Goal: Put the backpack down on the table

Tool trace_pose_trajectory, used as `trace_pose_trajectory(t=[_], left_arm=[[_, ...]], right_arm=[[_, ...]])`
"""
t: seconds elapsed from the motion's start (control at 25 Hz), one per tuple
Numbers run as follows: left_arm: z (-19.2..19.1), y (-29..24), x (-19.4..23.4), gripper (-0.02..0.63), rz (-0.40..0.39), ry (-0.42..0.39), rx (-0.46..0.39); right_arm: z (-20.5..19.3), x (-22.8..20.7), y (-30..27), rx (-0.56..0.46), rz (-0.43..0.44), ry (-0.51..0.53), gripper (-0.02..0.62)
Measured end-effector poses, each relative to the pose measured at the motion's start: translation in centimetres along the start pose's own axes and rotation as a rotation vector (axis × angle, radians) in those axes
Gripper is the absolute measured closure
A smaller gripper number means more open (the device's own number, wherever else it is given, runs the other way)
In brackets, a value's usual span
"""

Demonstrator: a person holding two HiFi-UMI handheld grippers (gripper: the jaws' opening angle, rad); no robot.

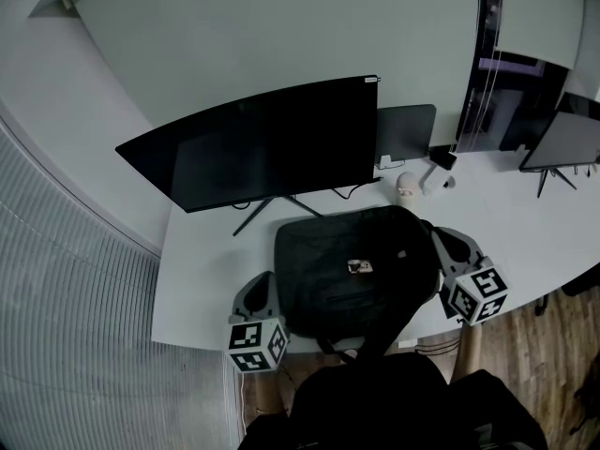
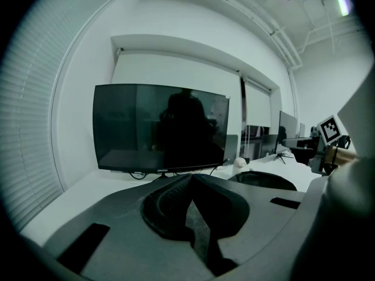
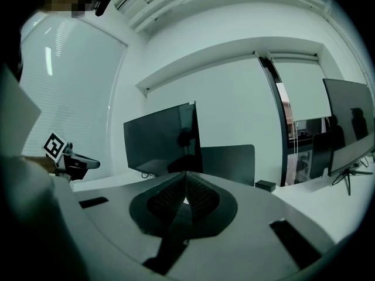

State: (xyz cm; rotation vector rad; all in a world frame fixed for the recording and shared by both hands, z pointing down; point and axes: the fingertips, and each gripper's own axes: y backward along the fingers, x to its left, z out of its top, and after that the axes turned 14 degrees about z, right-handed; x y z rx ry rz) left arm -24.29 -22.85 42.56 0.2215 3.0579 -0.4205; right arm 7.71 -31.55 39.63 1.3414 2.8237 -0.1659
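The black backpack (image 1: 354,268) lies flat on the white table (image 1: 202,293) in the head view, with a small tag on its top and a strap hanging over the near edge. My left gripper (image 1: 266,279) rests just off its near-left corner, jaws shut with nothing between them (image 2: 190,178). My right gripper (image 1: 433,228) sits at the backpack's right side, also shut and empty (image 3: 186,175). In the left gripper view the backpack (image 2: 263,180) shows as a low dark hump to the right. I cannot tell whether either gripper touches it.
A wide curved monitor (image 1: 262,148) stands behind the backpack, its stand (image 1: 272,209) close to the bag's far edge. A smaller dark screen (image 1: 405,131), a small white figure (image 1: 406,188) and another monitor (image 1: 567,139) are at the back right. The person's dark clothing (image 1: 375,401) fills the bottom.
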Motion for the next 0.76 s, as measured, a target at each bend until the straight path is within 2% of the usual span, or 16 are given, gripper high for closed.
trace_pose_trajectory(t=[0.16,0.76], left_arm=[[-0.07,-0.06,-0.15,0.591,0.0,-0.009,0.003],[-0.23,-0.6,-0.31,0.591,0.0,-0.012,0.007]], right_arm=[[-0.32,0.11,0.06,0.04,-0.006,0.026,0.583],[-0.49,-0.75,0.08,0.031,-0.028,0.038,0.583]])
